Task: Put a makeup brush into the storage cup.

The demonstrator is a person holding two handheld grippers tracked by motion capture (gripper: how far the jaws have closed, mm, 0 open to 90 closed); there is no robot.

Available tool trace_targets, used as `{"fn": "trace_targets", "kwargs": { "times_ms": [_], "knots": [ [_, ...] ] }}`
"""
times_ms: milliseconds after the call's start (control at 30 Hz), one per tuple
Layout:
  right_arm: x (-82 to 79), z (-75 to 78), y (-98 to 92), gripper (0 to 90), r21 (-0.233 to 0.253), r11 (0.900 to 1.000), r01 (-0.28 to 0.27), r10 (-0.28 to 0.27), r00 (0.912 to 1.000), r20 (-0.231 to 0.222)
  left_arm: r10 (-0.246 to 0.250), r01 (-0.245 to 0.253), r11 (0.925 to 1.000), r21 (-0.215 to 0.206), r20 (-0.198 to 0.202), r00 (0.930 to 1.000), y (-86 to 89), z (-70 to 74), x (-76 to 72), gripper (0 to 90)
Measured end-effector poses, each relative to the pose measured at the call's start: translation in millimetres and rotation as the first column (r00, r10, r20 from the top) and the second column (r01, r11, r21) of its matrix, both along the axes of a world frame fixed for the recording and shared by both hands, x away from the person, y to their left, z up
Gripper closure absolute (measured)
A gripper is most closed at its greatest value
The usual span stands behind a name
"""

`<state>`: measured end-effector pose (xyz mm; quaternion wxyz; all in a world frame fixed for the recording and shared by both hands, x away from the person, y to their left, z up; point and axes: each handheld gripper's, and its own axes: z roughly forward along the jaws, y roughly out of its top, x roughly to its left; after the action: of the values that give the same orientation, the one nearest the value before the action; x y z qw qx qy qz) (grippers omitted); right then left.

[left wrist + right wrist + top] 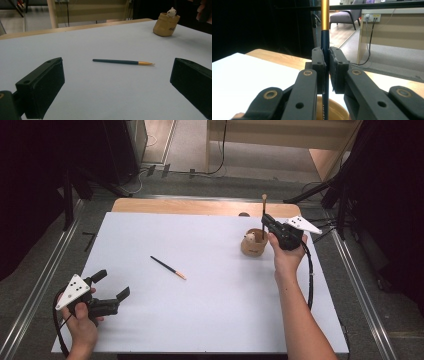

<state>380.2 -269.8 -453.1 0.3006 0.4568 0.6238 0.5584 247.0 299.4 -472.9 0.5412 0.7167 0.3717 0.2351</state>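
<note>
A dark pencil with a gold end [168,267] [122,62] lies flat near the middle of the white table top [210,310]. My left gripper [111,286] [117,87] rests open at the front left, its jaws wide apart and the lying pencil some way ahead of them. A tan cup [253,243] [166,25] with a small white figure in it stands at the right. My right gripper [266,220] [326,67] is shut on a second dark pencil [263,215] [324,37], held upright over the cup [337,110], gold end up.
A bare wooden strip [200,207] runs along the table's far edge. Metal rails [45,275] flank the table left and right. Beyond it lie cables on the floor [220,165] and a wooden desk [394,27]. Wide bare table surface lies between the two grippers.
</note>
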Motion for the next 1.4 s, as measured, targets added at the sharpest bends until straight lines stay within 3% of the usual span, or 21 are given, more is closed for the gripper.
{"fn": "trace_targets", "kwargs": {
  "times_ms": [667,1000,1033,1133,1233,1400],
  "knots": [
    [0.4,-28.4,-0.4,84.8,0.009,1.000,0.010,-0.010,0.9986,-0.052,0.002,-0.002,1.0000,0.001,-0.003,1.0000,-0.3,-0.4,0.0,0.0],
    [-1.9,-40.3,-1.7,84.5,-0.019,1.000,0.010,-0.012,0.9954,-0.095,0.003,-0.003,1.0000,0.004,-0.007,1.0000,-0.6,-1.1,0.4,0.0],
    [-2.5,-39.6,-1.7,82.9,-0.022,1.000,0.007,-0.009,0.9953,-0.097,0.003,-0.003,1.0000,0.004,-0.006,1.0000,-0.6,-1.1,0.4,0.0],
    [-5.3,-34.8,-1.2,62.8,-0.034,0.999,0.027,-0.030,0.9939,-0.106,0.004,-0.004,1.0000,0.001,-0.006,1.0000,-0.5,-1.0,0.1,0.0],
    [-11.2,-27.7,-2.3,49.1,0.000,0.999,0.037,-0.037,0.9930,-0.112,0.004,-0.004,1.0000,0.000,-0.005,1.0000,0.1,-0.8,0.1,0.0],
    [-23.2,-19.8,-7.0,38.1,0.029,0.999,0.037,-0.034,0.9933,-0.111,0.005,-0.005,1.0000,-0.001,-0.007,1.0000,-0.9,-1.0,0.1,0.1]
  ]
}}
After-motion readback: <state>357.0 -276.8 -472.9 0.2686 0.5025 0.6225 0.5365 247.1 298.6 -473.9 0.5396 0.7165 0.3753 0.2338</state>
